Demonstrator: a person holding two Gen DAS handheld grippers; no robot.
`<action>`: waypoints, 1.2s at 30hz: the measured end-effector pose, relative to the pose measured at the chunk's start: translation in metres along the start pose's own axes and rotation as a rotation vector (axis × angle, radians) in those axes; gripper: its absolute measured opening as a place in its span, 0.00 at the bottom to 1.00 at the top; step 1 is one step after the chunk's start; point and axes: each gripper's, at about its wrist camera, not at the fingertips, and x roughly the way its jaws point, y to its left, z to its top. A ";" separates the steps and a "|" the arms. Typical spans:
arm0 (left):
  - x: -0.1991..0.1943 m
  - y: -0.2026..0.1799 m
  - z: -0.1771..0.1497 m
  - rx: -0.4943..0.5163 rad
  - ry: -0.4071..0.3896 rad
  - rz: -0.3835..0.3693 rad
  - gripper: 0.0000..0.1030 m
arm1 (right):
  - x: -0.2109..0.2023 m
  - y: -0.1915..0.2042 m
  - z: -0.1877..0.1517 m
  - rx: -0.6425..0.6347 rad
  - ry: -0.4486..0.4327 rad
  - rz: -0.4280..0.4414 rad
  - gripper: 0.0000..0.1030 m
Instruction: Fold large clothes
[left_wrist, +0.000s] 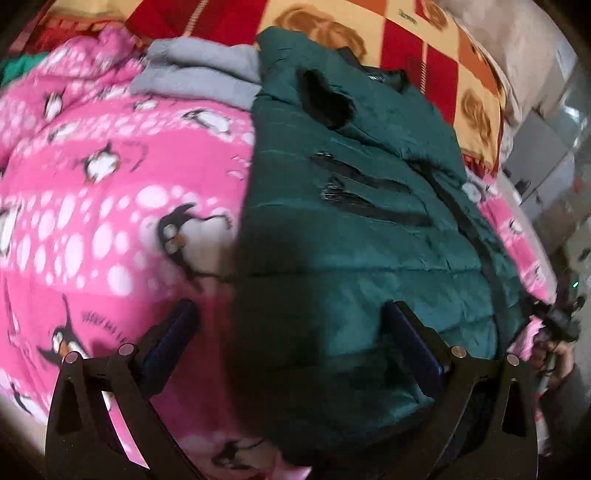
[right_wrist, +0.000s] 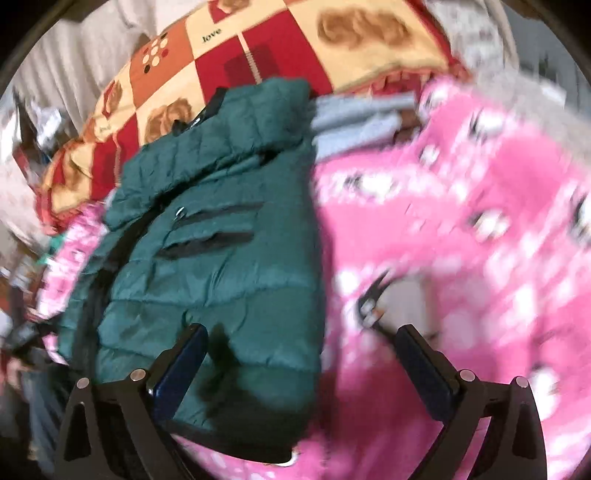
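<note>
I see the green puffy jacket (left_wrist: 351, 229) lying on the pink penguin blanket (left_wrist: 92, 206) on the bed. It already looks folded in half the long way, with its zipper edge on one side and its two pocket zips on top. Its collar end points to the checked quilt (left_wrist: 443, 55), and a grey garment (left_wrist: 199, 74) sits just past it.

My left gripper (left_wrist: 291, 321) has its tongs wide open with nothing in them. It hangs over the near corner of the jacket, half over the blanket. My right gripper (right_wrist: 301, 343) is wide open too, and it holds nothing. It hangs over the other near corner of the jacket's bottom edge (right_wrist: 240, 387).

I think the job now is to pick up this near bottom edge with both grippers and fold it up to the collar.

To do it well, I should bring each gripper down onto its own corner. I should pinch all the puffy layers, not just the top one. I must not pinch the pink blanket, because it lies right under the edge. Then I should lift both corners at the same speed, so the fold stays straight. The jacket looks slippery and puffy, so I think it may slide or spring back.
</note>
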 end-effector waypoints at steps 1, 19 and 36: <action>0.001 -0.007 0.001 0.019 0.005 -0.022 1.00 | 0.000 0.005 -0.002 -0.015 -0.031 0.008 0.98; 0.012 -0.005 0.008 0.016 -0.022 -0.292 0.99 | 0.028 0.017 0.001 -0.038 -0.054 0.282 0.91; 0.014 0.021 0.013 -0.142 0.004 -0.245 0.36 | 0.017 0.003 -0.005 0.098 -0.040 0.246 0.31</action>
